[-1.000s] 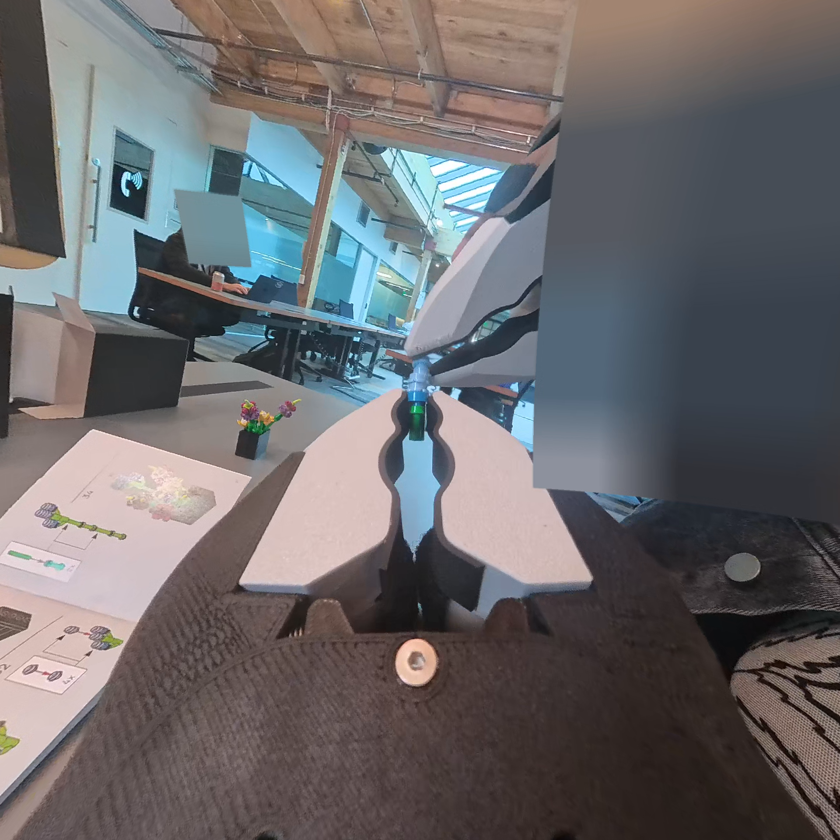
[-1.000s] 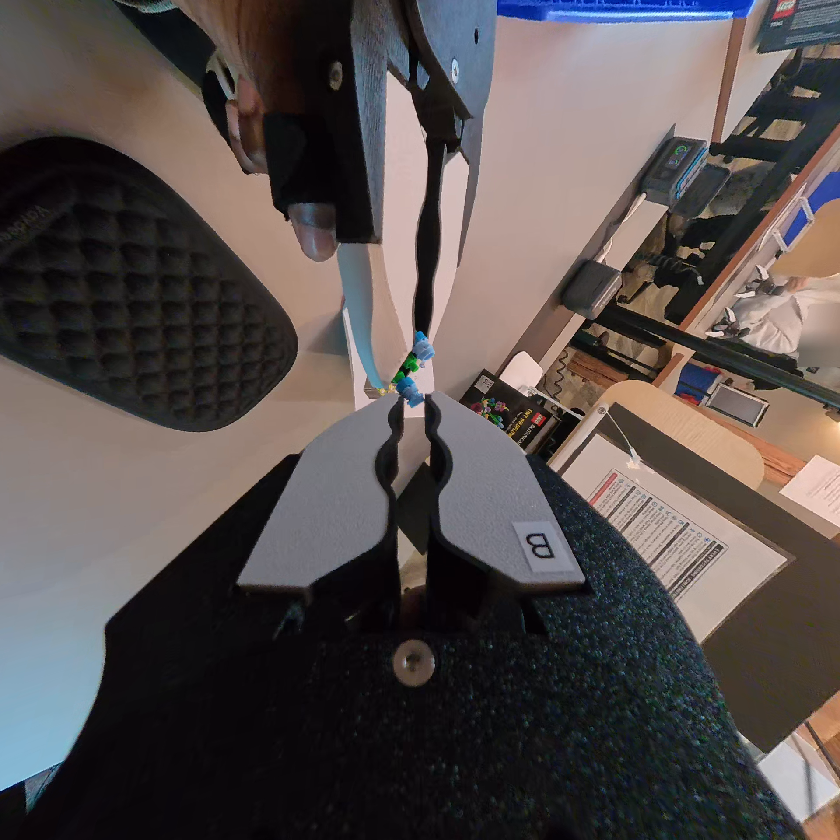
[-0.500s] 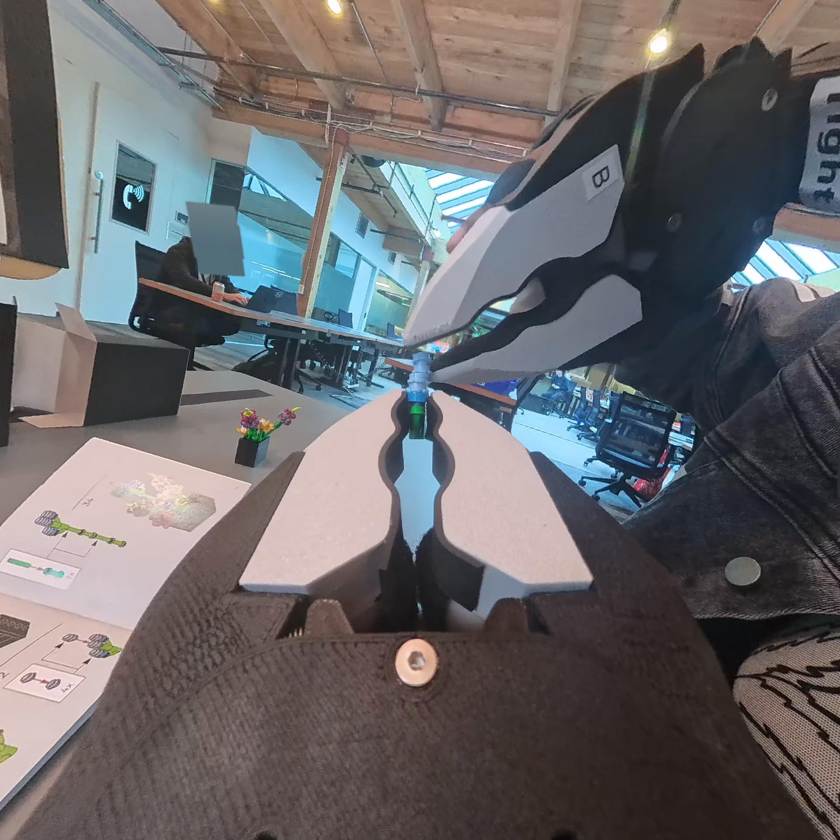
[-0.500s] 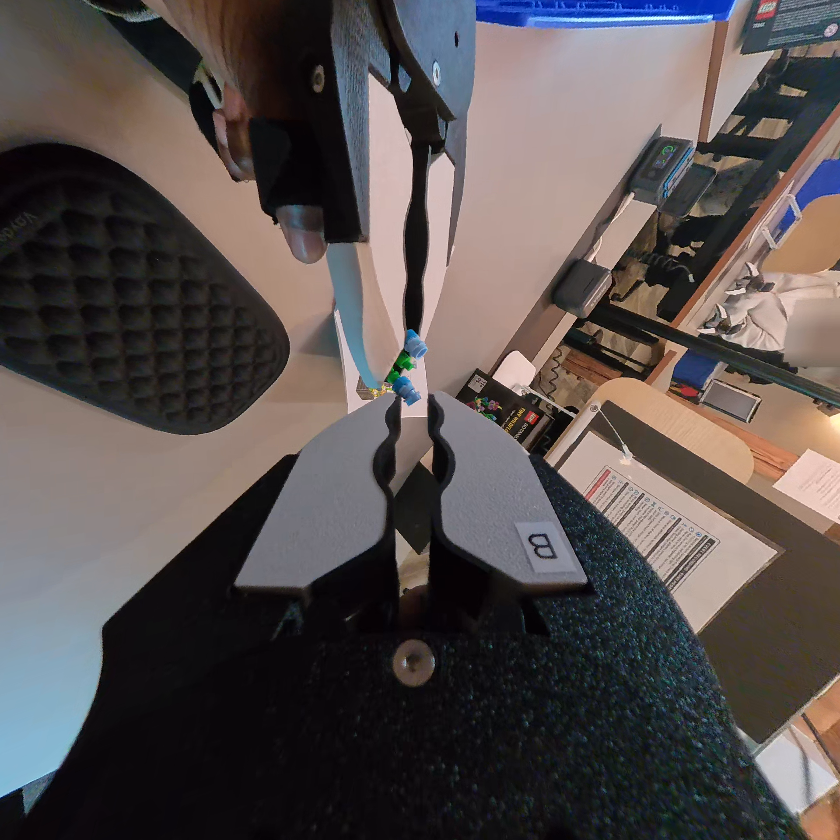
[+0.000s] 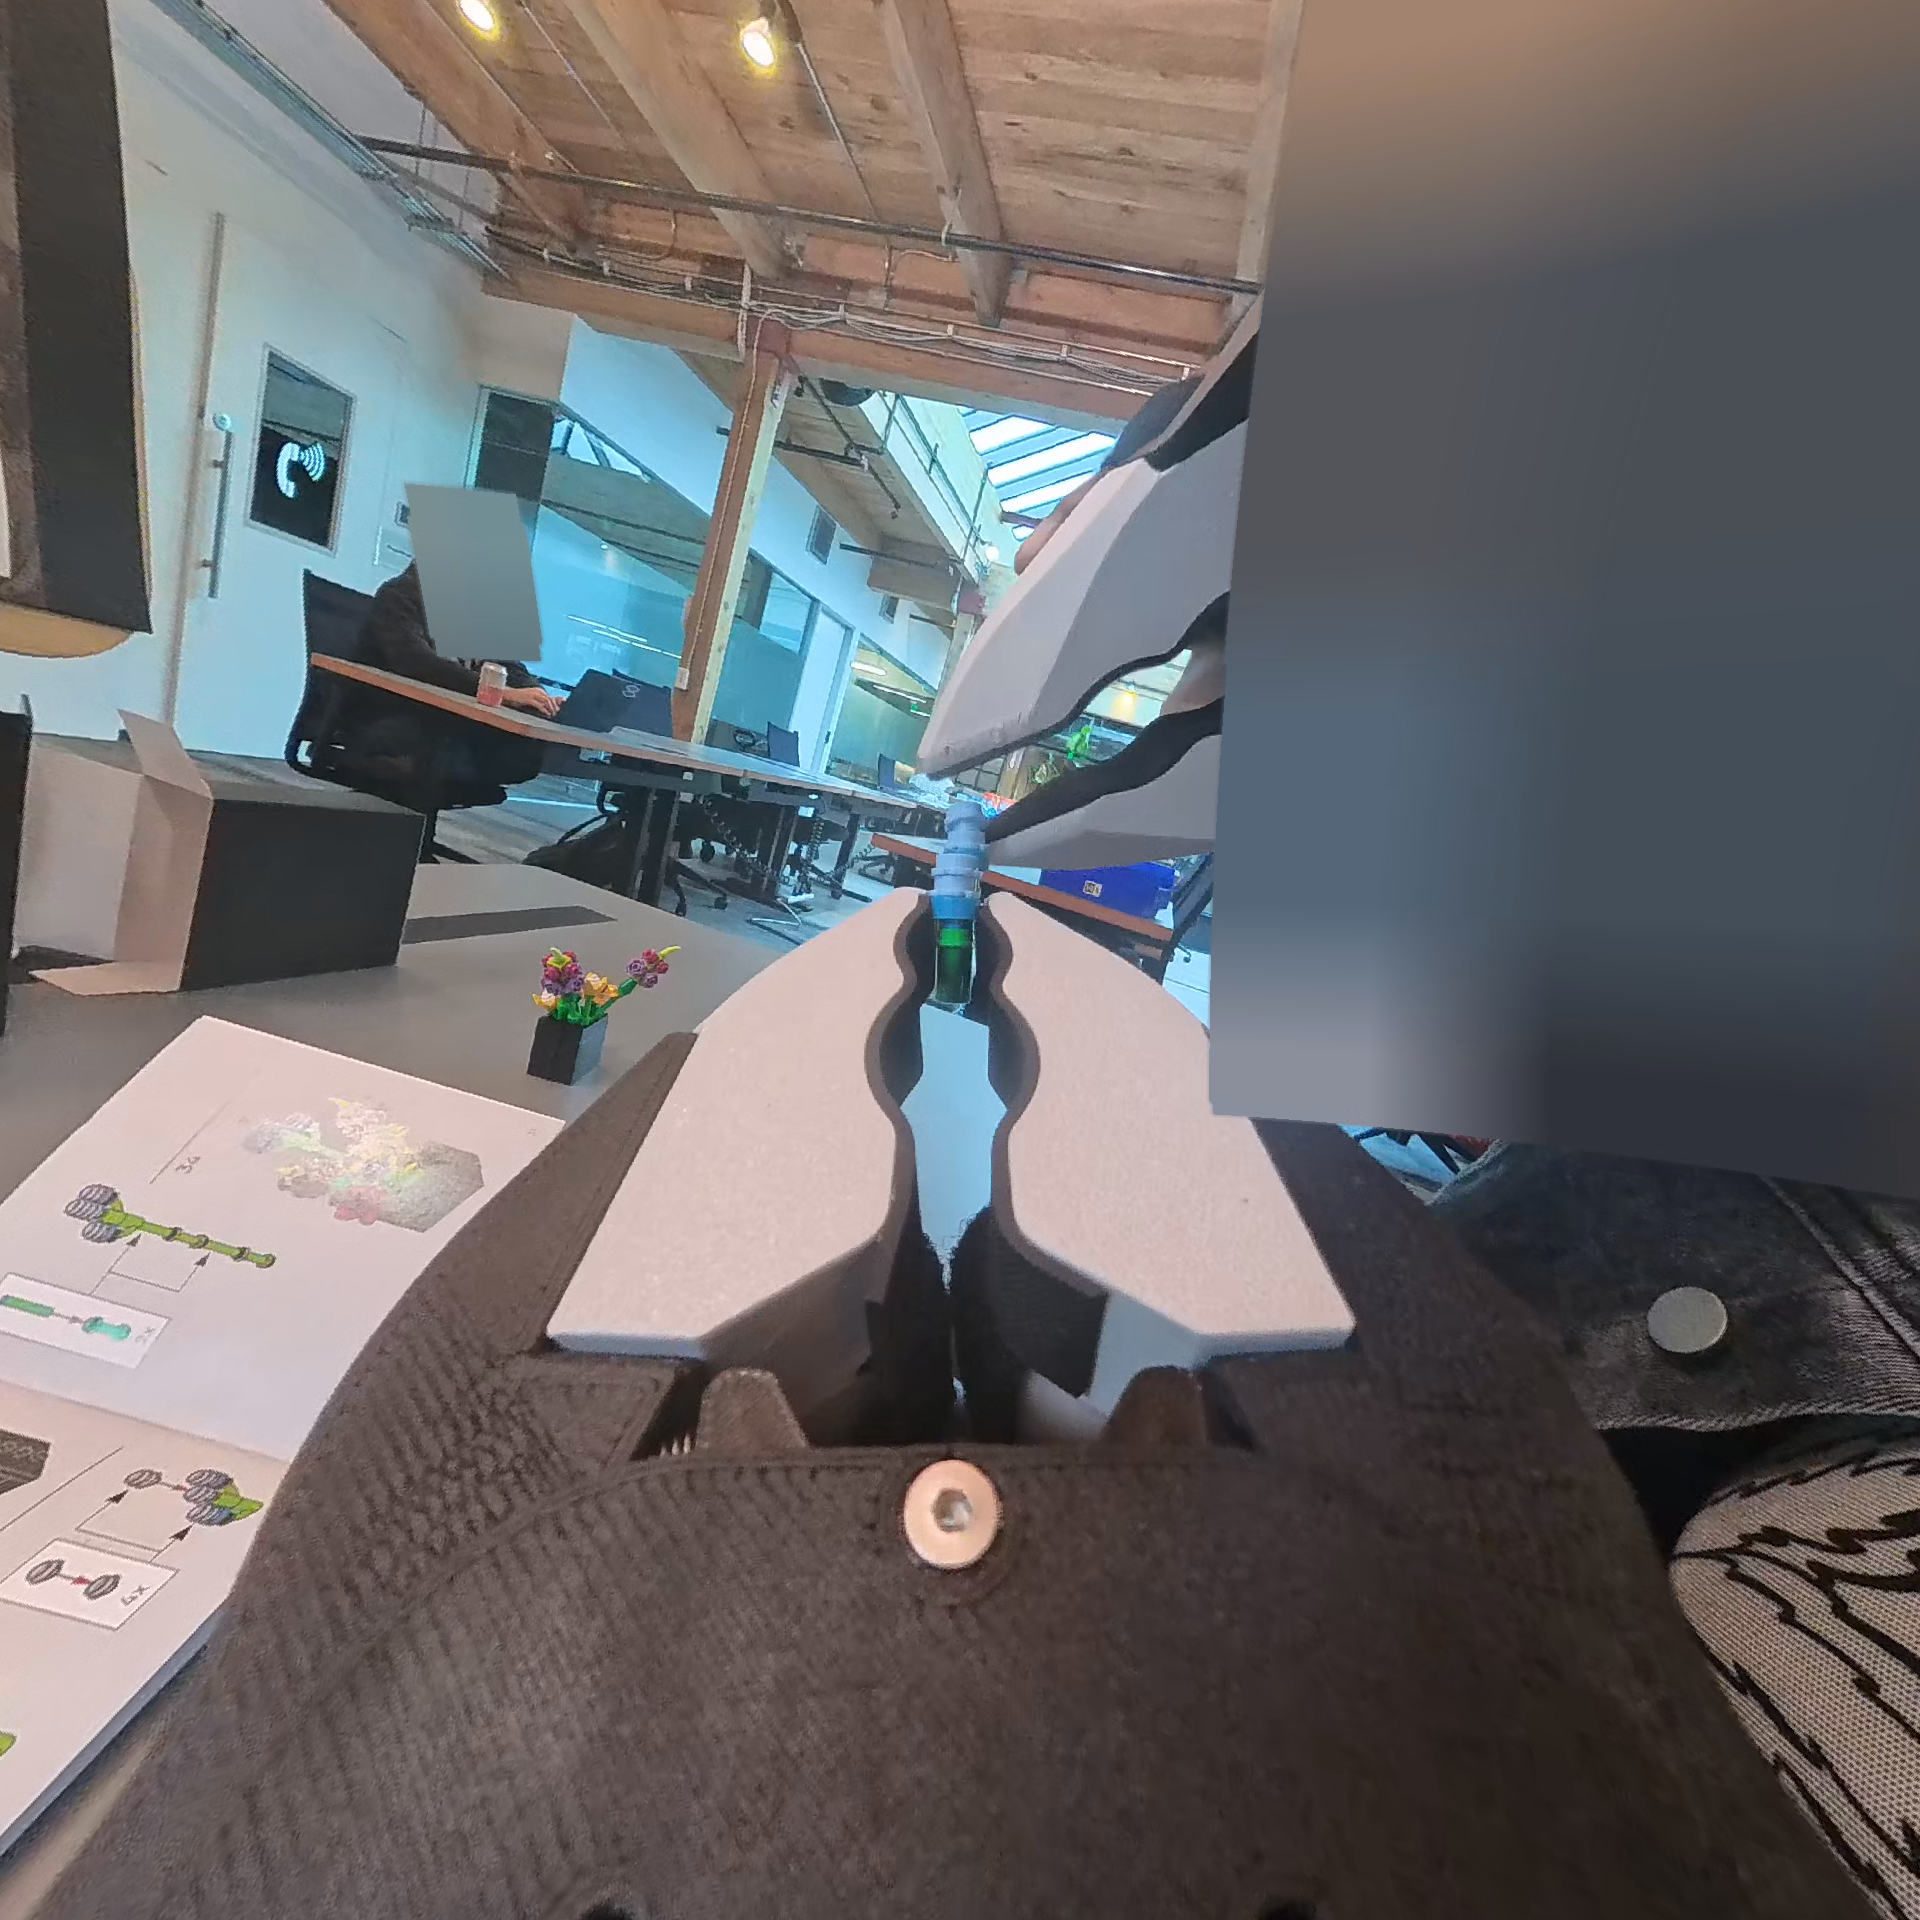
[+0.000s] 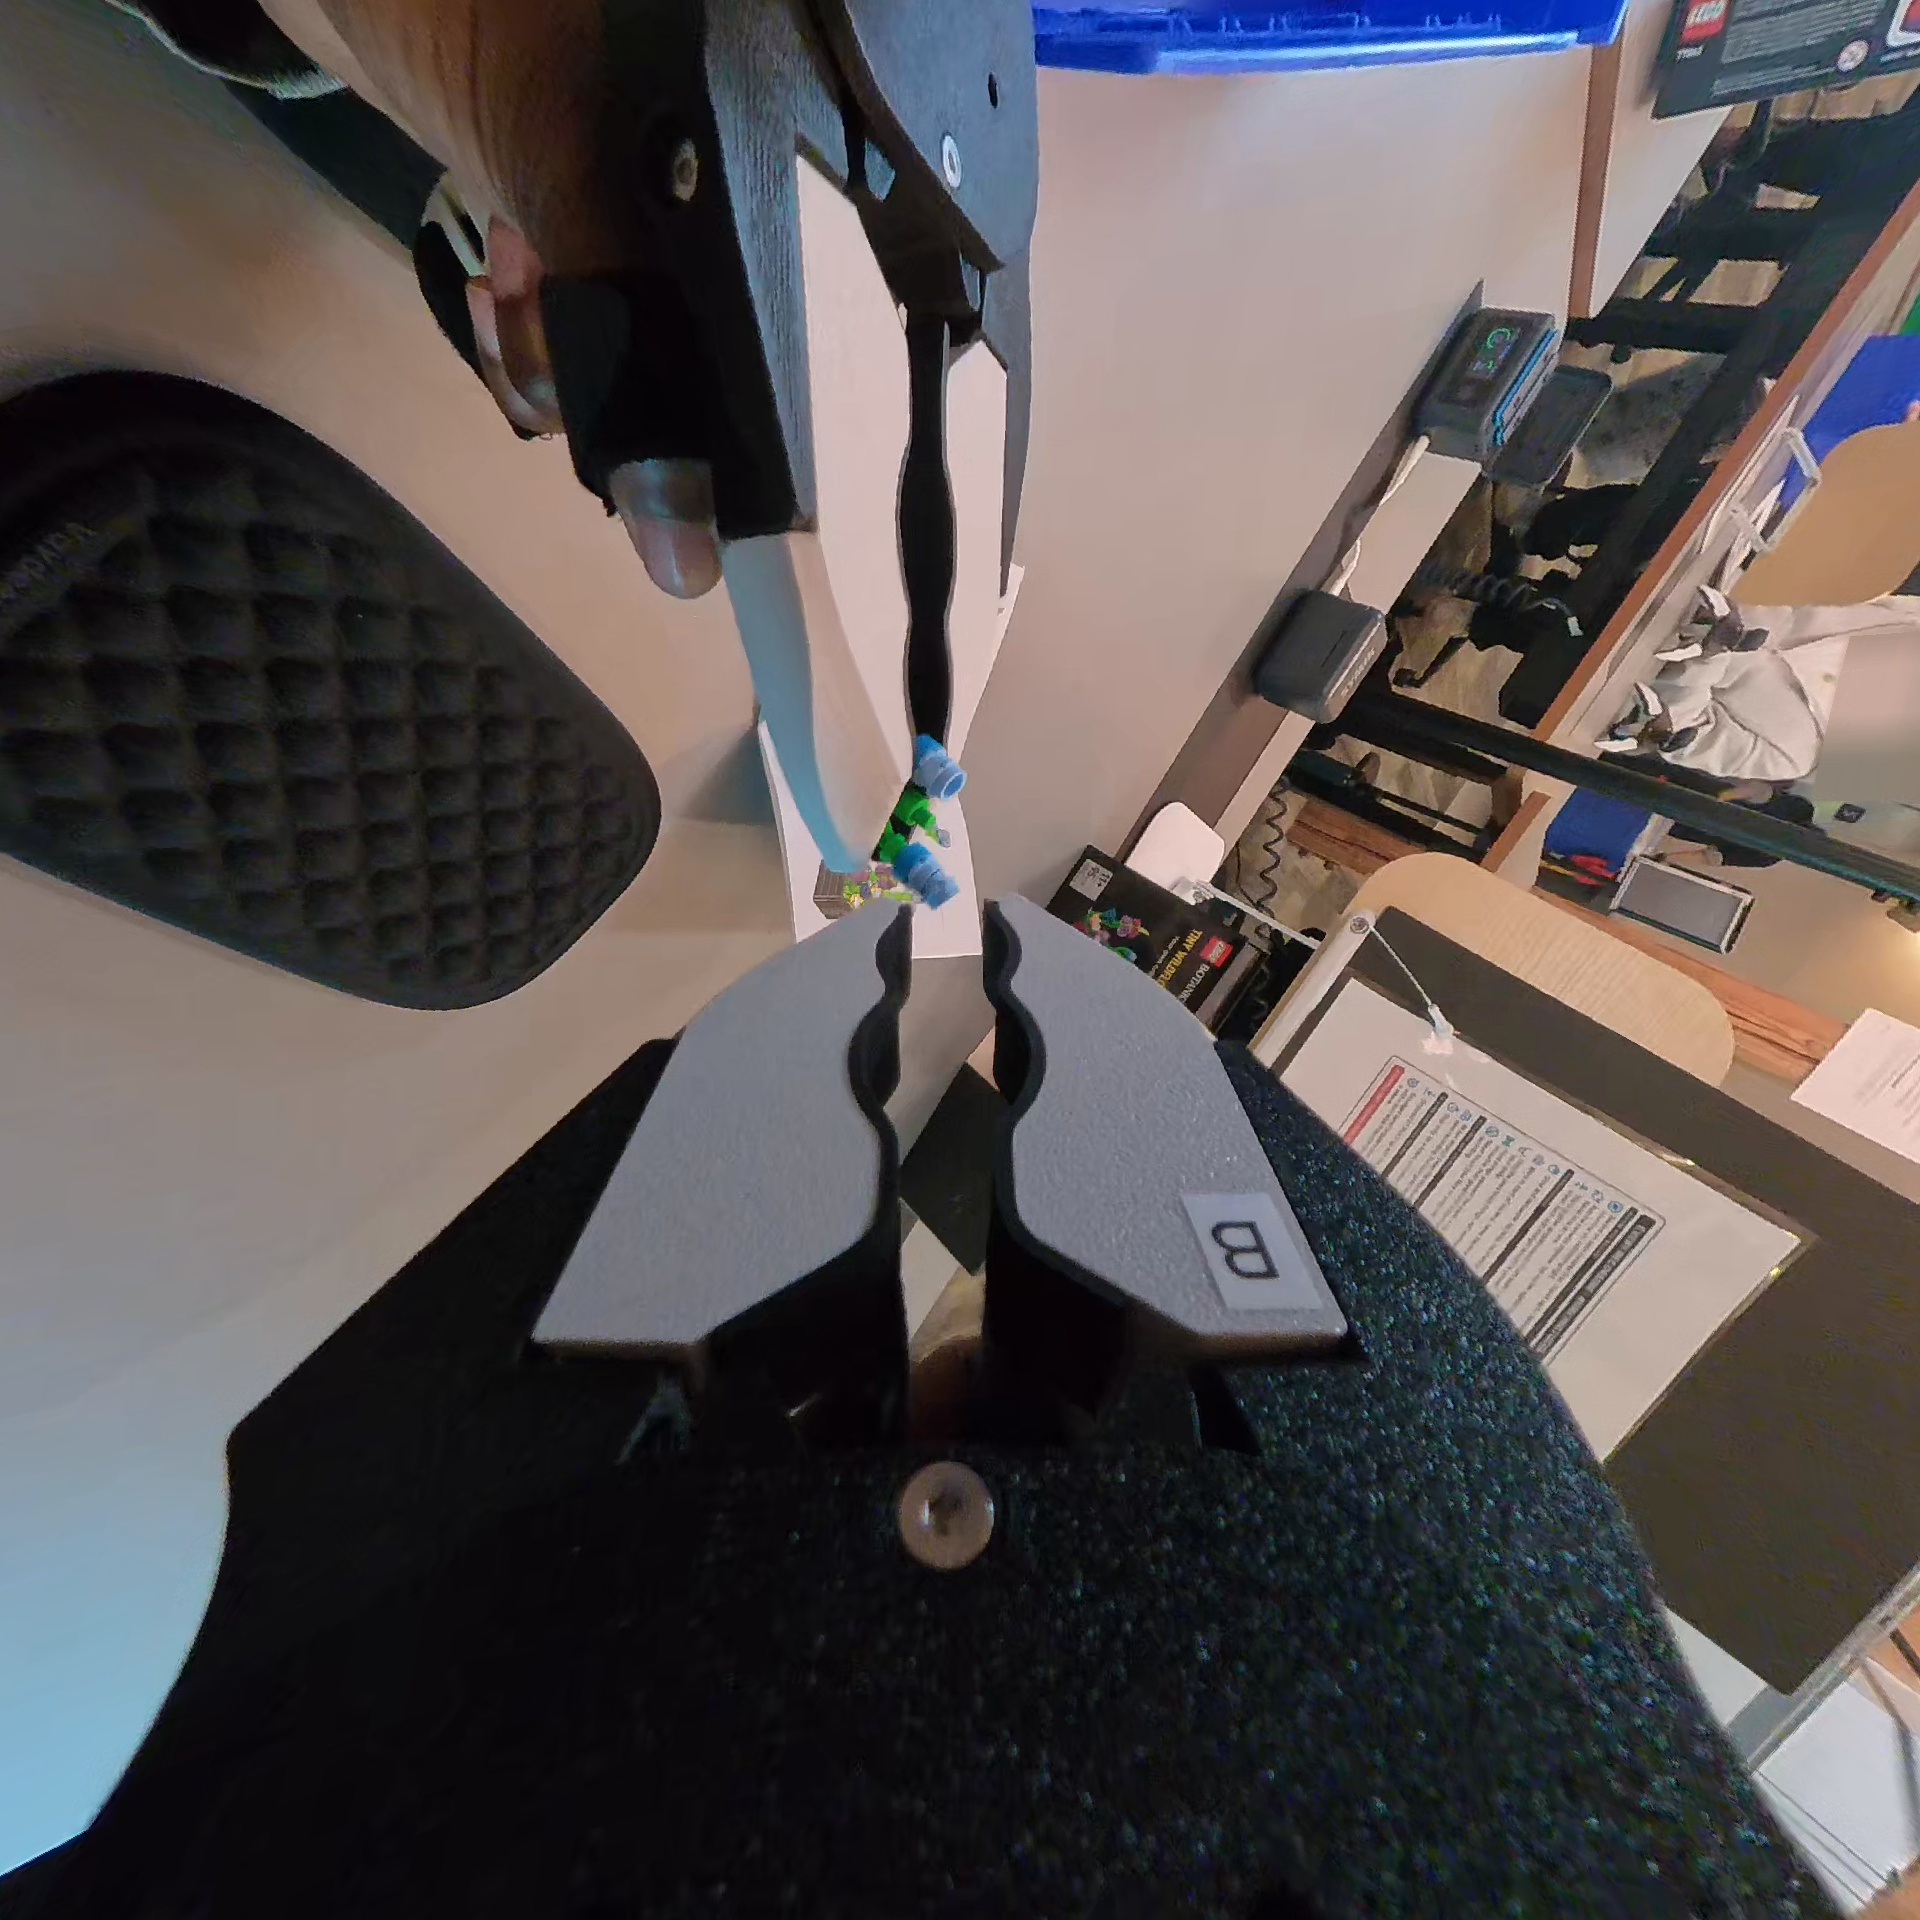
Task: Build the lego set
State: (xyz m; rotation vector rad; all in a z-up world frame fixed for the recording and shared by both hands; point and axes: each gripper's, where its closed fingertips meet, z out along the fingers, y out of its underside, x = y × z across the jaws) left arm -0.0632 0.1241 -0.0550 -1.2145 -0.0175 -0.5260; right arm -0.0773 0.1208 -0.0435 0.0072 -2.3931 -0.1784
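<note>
My left gripper [image 5: 953,914] is shut on a small green stem piece with light blue ends [image 5: 954,940], held upright in the air. In the left wrist view my right gripper [image 5: 961,795] comes in from the upper right, its tips at the stem's blue top. In the right wrist view my right gripper [image 6: 943,914] is open, its jaws a little apart just short of the stem's near blue end [image 6: 925,875]. The left gripper [image 6: 920,764] hangs from the top of that view, holding the stem. A large blurred patch hides the upper right of the left wrist view.
An open instruction booklet [image 5: 260,1195] lies on the grey table [image 5: 468,935] at left. A small flower build in a black pot [image 5: 582,1003] stands behind it, a black box [image 5: 281,883] farther back. A black textured pad [image 6: 260,707] and a black set box [image 6: 1153,940] show below. My left and right fingertips are right by each other.
My right gripper was closed on the stem's blue end; its jaws have now spread apart and let go. My left gripper still holds the stem in the same place.
</note>
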